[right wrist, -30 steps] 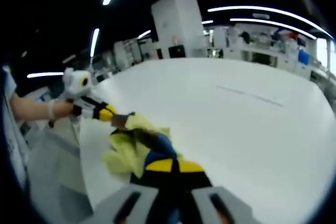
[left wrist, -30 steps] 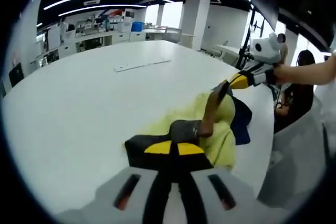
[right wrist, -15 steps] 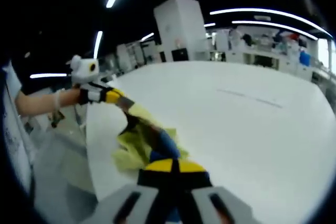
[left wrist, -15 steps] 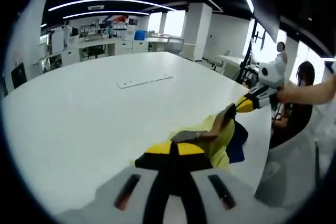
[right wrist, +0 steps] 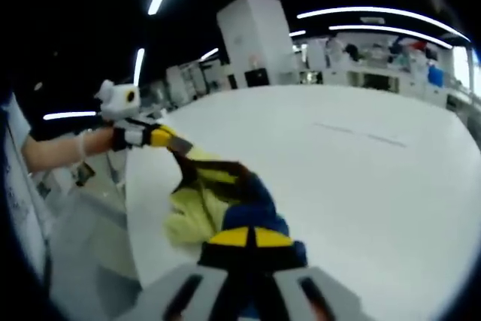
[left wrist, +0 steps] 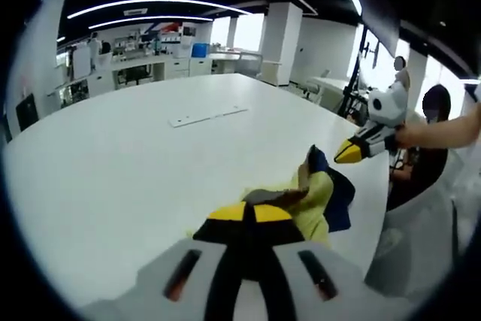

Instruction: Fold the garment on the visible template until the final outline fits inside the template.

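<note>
A yellow garment [left wrist: 312, 201] with dark blue and grey parts lies bunched near the edge of a big white table [left wrist: 113, 155]. In the left gripper view my left gripper [left wrist: 248, 214] is shut on its grey and yellow end. The right gripper [left wrist: 340, 157] comes in from the right, its tip touching the blue corner. In the right gripper view my right gripper [right wrist: 252, 240] is shut, with blue fabric of the garment [right wrist: 199, 201] bunched at its tip. The left gripper [right wrist: 174, 143] holds a dark strip of the cloth up off the table [right wrist: 376, 178].
A thin flat white strip [left wrist: 207, 114] lies farther in on the table, faint as a strip [right wrist: 361, 134] in the right gripper view. The table's curved edge [left wrist: 368, 216] runs just beside the garment. A person's hand [left wrist: 443, 129] holds the right gripper. Desks and pillars stand in the background.
The cloth between the two grippers has slackened and the blue part has bunched closer to the right gripper's tip. The left gripper's hold looks unchanged.
</note>
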